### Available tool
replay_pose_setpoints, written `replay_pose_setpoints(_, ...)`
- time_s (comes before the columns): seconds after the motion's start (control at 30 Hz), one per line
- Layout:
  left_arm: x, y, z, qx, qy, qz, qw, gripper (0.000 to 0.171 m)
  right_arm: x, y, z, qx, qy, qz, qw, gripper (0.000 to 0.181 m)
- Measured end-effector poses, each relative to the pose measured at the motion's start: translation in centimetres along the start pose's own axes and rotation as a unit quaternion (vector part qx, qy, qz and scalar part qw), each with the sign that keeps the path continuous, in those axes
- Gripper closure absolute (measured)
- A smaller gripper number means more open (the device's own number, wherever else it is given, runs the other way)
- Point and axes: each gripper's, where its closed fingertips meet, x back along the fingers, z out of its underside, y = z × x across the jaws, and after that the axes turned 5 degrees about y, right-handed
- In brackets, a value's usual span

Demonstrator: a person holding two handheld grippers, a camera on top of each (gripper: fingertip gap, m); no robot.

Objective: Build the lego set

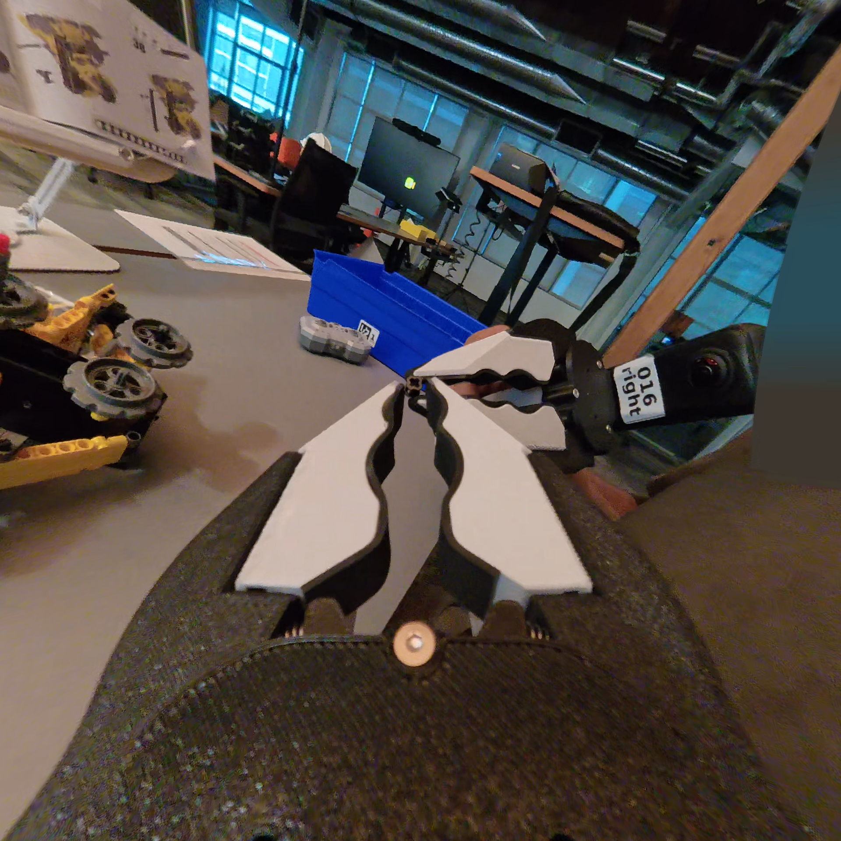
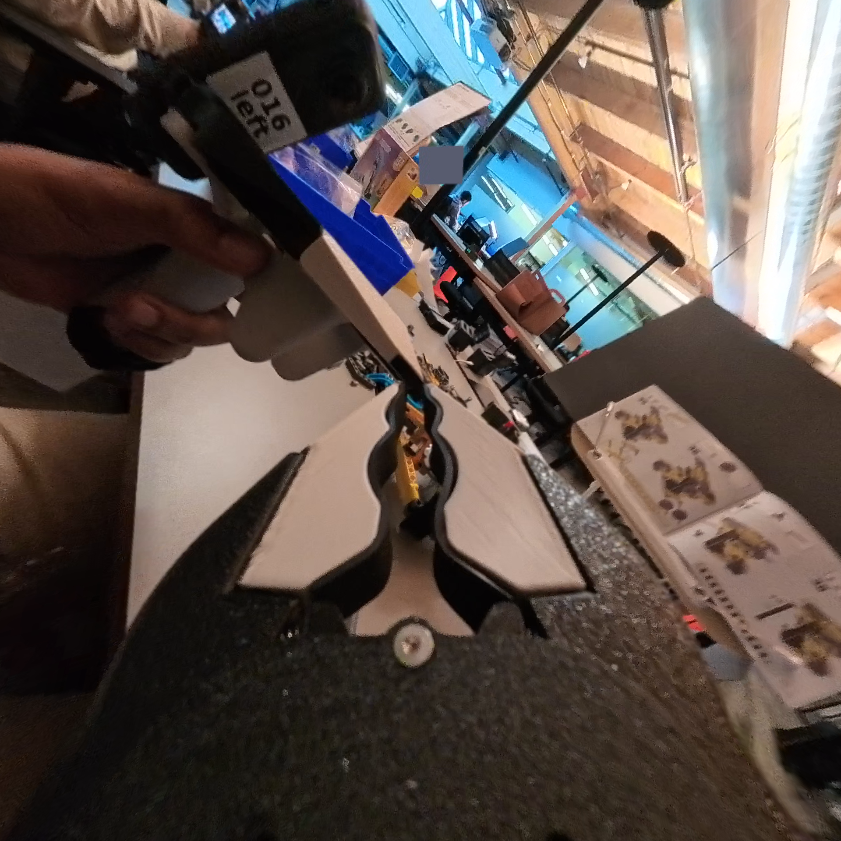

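Above the grey desk (image 1: 236, 409), we are pinching a small black connector piece (image 1: 413, 387) with the left gripper (image 1: 415, 392), its fingers nearly closed on it. The right gripper (image 1: 421, 380) is meeting the same piece from the side, fingers narrowed around it. Beyond the piece, a blue bin (image 1: 391, 305) is sitting beside a grey battery box (image 1: 334, 339); left of it, the yellow-and-black brick vehicle (image 1: 77, 387) is resting under an open instruction booklet (image 1: 104, 86).
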Motion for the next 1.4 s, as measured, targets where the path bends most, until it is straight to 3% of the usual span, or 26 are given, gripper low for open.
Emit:
replay_pose_setpoints(0.17,0.3,-1.4,0.5,-0.018,0.002,0.012,1.0,0.167,1.6,0.9,-1.3,0.007,-0.009,0.009,1.0,0.175)
replay_pose_setpoints(0.3,0.0,0.8,0.3,0.106,-0.025,0.072,0.991,0.168,1.7,-0.8,-0.8,-0.019,-0.035,0.053,0.998,0.156)
replay_pose_setpoints(0.43,-0.8,5.0,-0.4,0.283,-0.056,0.143,0.947,0.167,-1.1,-1.3,2.4,-0.013,-0.02,0.027,0.999,0.156)
replay_pose_setpoints(0.53,-1.8,6.9,-0.8,0.327,-0.049,0.158,0.931,0.167,-3.2,-1.6,4.6,-0.011,-0.009,-0.007,1.0,0.157)
replay_pose_setpoints(0.67,-3.0,7.8,-1.2,0.36,-0.041,0.183,0.914,0.167,-4.1,-2.8,5.3,-0.005,-0.018,-0.015,1.0,0.171)
replay_pose_setpoints(0.93,-3.7,5.9,-1.0,0.336,-0.039,0.19,0.922,0.166,-3.0,-3.6,4.9,0.011,-0.022,-0.021,0.999,0.176)
replay_pose_setpoints(1.0,-3.4,5.7,-1.3,0.31,-0.052,0.178,0.933,0.151,-2.4,-3.9,4.8,0.0,-0.019,-0.027,0.999,0.176)
replay_pose_setpoints(1.07,-2.8,5.9,-1.2,0.276,-0.059,0.145,0.948,0.148,-1.9,-4.2,5.4,-0.031,-0.002,-0.042,0.999,0.177)
replay_pose_setpoints(1.2,-1.6,7.1,-0.6,0.186,-0.05,0.046,0.98,0.141,-1.6,-3.3,9.3,-0.156,0.112,-0.11,0.975,0.176)
replay_pose_setpoints(1.3,-0.9,8.4,0.0,0.128,-0.027,-0.013,0.991,0.138,-1.2,-2.3,13.4,-0.237,0.222,-0.135,0.936,0.176)
replay_pose_setpoints(1.4,-0.7,9.3,0.3,0.1,-0.007,-0.032,0.994,0.136,-0.1,-1.1,17.4,-0.262,0.345,-0.167,0.886,0.176)
